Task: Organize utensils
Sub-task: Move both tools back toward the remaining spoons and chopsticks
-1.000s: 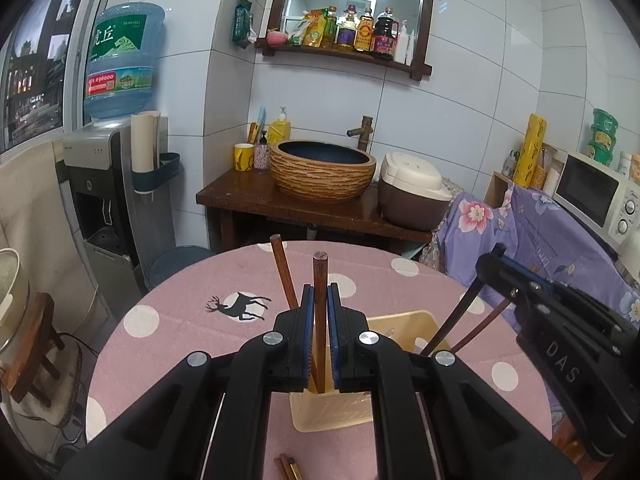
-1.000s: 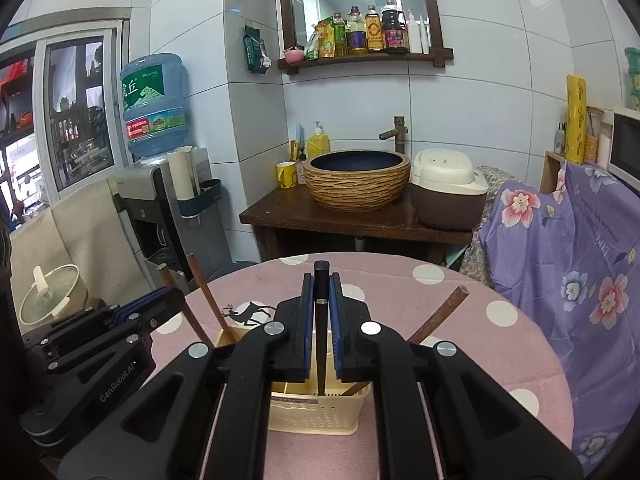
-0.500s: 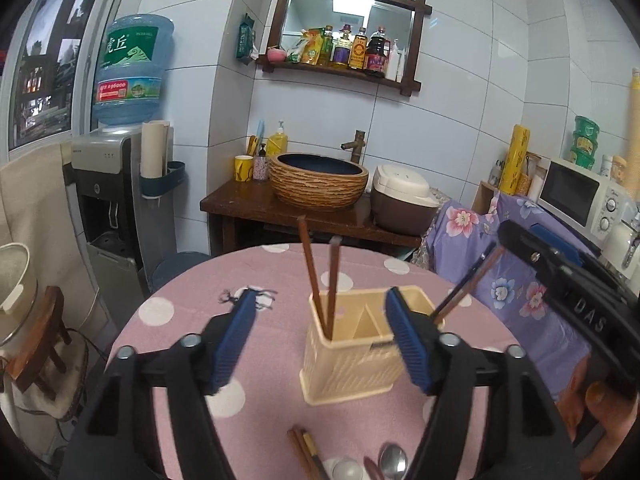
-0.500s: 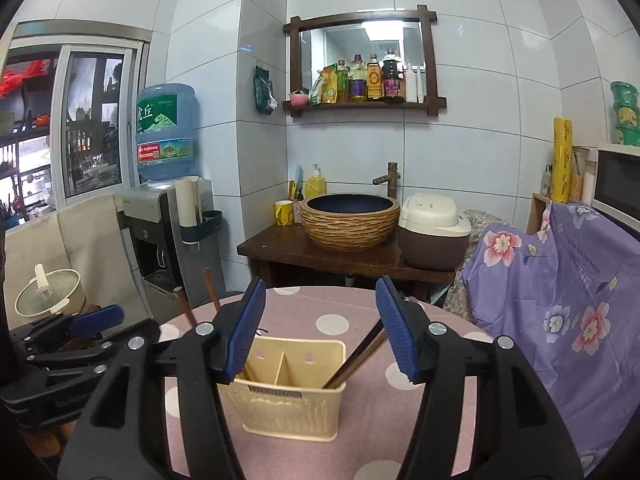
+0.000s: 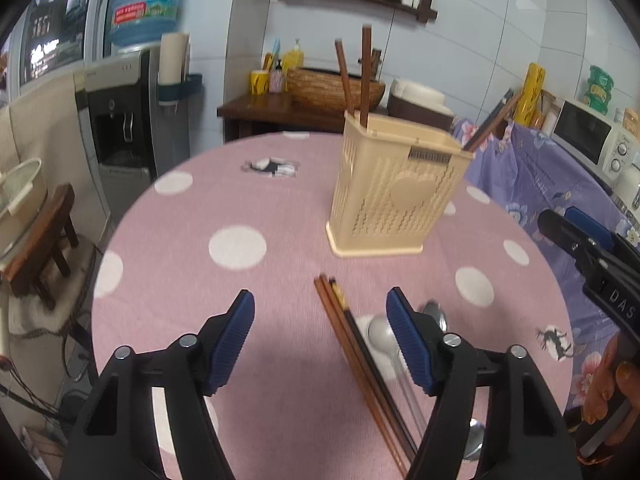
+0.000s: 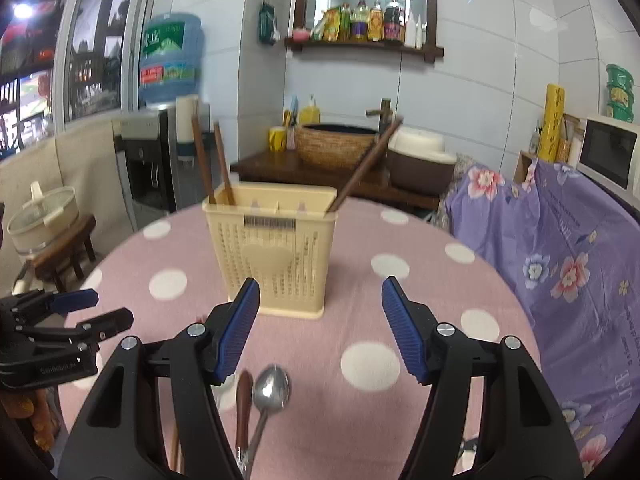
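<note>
A cream slotted utensil holder (image 5: 396, 192) (image 6: 272, 256) stands on the pink dotted table (image 5: 200, 208). Two brown chopsticks (image 5: 364, 76) stand in its left compartment and two more (image 6: 368, 164) lean out of its right one. Several loose chopsticks (image 5: 352, 344) and metal spoons (image 5: 382, 332) lie near the table's front edge. My left gripper (image 5: 319, 294) hovers over them, its jaws closing but wide apart, gripping nothing. My right gripper (image 6: 320, 281) is open and empty in front of the holder, above a spoon (image 6: 272, 390) and a brown handle (image 6: 243, 412).
A purple flowered cloth (image 6: 560, 260) covers furniture right of the table, with a microwave (image 5: 588, 136) behind it. On the left are a water dispenser (image 5: 132, 120) and a stool carrying a pot (image 5: 24, 208). A wooden stand with a basin sits behind the table.
Both grippers were shut on upright chopsticks over the holder. They opened, left the chopsticks standing in it, and drew back and down toward the loose utensils at the table's near edge.
</note>
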Tool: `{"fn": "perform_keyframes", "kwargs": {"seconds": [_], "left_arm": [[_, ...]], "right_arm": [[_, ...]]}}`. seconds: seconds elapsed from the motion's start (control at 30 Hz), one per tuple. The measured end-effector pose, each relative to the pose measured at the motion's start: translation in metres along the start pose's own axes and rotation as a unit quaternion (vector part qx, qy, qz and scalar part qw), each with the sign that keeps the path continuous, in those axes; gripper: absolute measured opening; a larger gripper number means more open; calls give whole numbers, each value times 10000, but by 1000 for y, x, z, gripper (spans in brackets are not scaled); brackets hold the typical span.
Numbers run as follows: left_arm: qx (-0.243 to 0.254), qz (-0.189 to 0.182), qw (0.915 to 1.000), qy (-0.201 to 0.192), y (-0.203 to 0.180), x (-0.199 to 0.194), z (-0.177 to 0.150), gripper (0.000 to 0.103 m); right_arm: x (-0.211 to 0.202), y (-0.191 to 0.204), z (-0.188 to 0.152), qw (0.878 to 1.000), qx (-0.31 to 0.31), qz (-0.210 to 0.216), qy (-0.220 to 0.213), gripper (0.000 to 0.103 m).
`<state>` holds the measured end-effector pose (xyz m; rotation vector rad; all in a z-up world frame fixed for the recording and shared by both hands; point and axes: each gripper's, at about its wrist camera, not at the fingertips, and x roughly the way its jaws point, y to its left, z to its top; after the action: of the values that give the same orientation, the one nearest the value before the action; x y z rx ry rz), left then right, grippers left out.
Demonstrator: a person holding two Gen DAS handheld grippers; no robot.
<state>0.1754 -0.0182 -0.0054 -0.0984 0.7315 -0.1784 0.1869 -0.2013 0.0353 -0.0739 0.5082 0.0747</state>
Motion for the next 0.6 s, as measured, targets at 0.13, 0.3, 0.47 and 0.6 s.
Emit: {"fn": "perform_keyframes", "kwargs": {"seconds": [0.13, 0.3, 0.47, 0.6], "left_arm": [[-143, 22, 9994, 312, 7, 12, -22, 56], [-170, 80, 9984, 524, 12, 20, -40, 45], [-217, 35, 9975, 678, 13, 24, -52, 32], [-264, -88, 9966, 777, 14, 27, -57, 26]], "right_arm": [[13, 0, -33, 9989, 128, 86, 441, 64], [25, 1, -61, 9961, 263, 192, 824, 64], [34, 0, -86, 9917, 469, 266, 1167, 64], [41, 1, -98, 9889, 510, 324, 1359, 64]]}}
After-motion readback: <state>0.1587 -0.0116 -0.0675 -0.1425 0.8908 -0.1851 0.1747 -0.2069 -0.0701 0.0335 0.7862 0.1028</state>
